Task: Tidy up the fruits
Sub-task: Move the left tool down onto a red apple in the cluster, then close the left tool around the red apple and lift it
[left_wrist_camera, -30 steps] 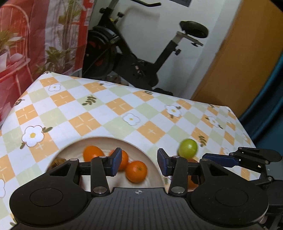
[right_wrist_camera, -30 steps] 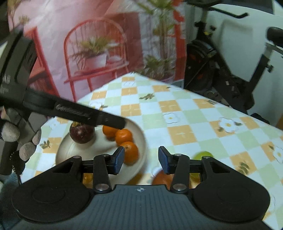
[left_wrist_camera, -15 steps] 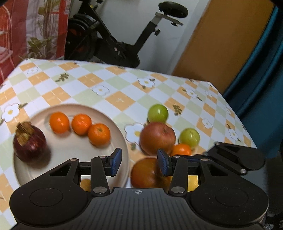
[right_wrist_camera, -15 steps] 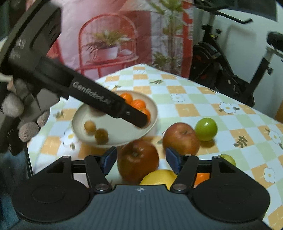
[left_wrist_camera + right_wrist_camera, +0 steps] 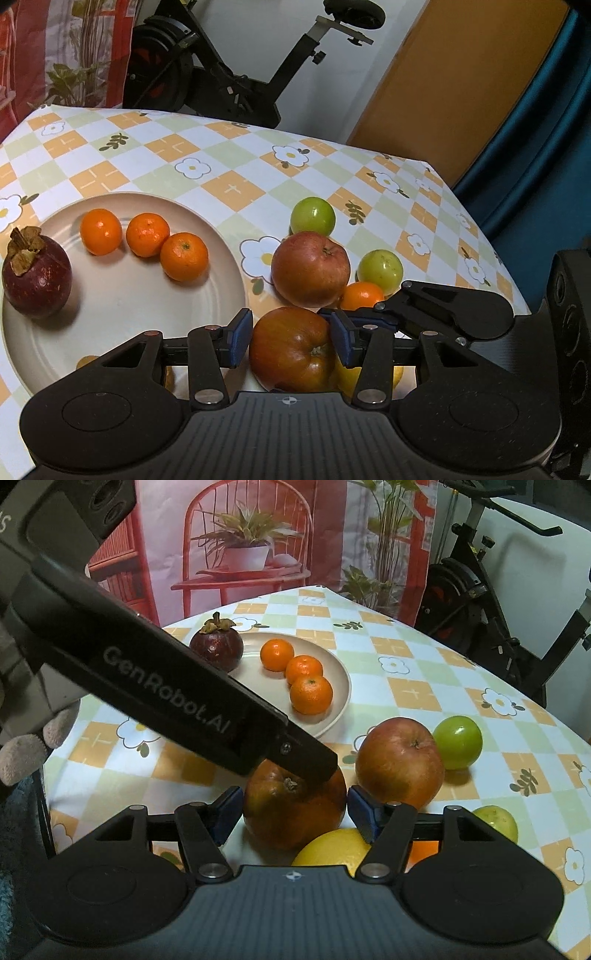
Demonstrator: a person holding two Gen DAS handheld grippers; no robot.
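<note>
- Tablecloth (image 5: 229,184), checked orange, green and white with daisies, carries all the fruit.
- Round beige plate (image 5: 122,295) holds three small oranges (image 5: 147,234) and a dark purple mangosteen (image 5: 37,280).
- Left gripper (image 5: 291,338), jaws opening, straddles a dark red-orange apple (image 5: 291,350); whether its pads touch cannot be told.
- Right gripper (image 5: 295,808), half open, frames that apple too, pads apparently just clear.
- Second red apple (image 5: 310,269), two green fruits (image 5: 313,219) and a yellow lemon (image 5: 332,845) lie beside the plate.
</note>
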